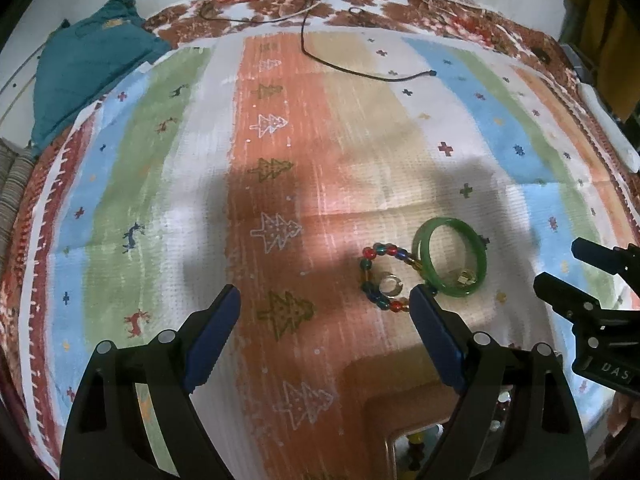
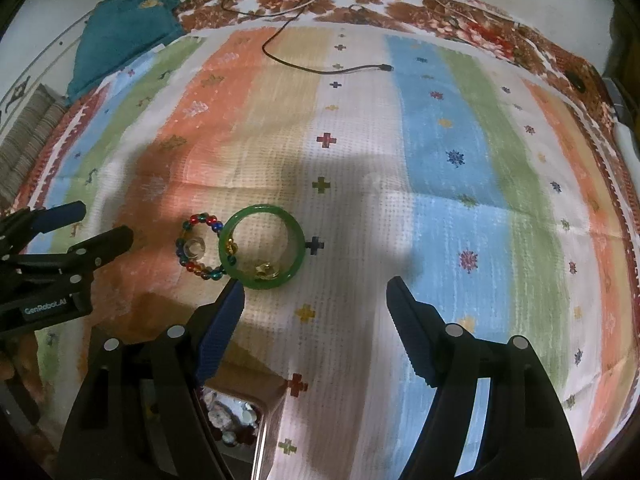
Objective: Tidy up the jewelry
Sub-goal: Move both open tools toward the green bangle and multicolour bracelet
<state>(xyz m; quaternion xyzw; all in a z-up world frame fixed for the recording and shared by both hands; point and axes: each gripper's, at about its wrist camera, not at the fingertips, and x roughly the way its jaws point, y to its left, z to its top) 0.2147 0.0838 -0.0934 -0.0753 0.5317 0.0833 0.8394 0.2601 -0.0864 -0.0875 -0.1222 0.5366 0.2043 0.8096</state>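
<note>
Left wrist view: left gripper (image 1: 325, 304) held low over striped cloth (image 1: 160, 184), fingers spread wide and holding nothing; right fingertip just beside bead bracelet (image 1: 370, 256). Right gripper (image 1: 560, 276) entering at right edge, jaws apart. Right wrist view: right gripper (image 2: 316, 300) likewise spread and empty, left fingertip just below green bangle (image 2: 262, 212); left gripper (image 2: 80, 232) visible at left edge. Jewelry grouped near cloth centre: bangle lying flat, glossy, with small gold piece (image 2: 267, 270) inside its ring; bead bracelet (image 2: 192, 220) of red, blue, green and amber beads touching bangle's left side, encircling silver ring (image 2: 195, 249). Open box (image 2: 240, 420) with small pieces at lower edge. Black cable (image 2: 320, 68) across far cloth; teal fabric (image 2: 124, 28) at far left.
</note>
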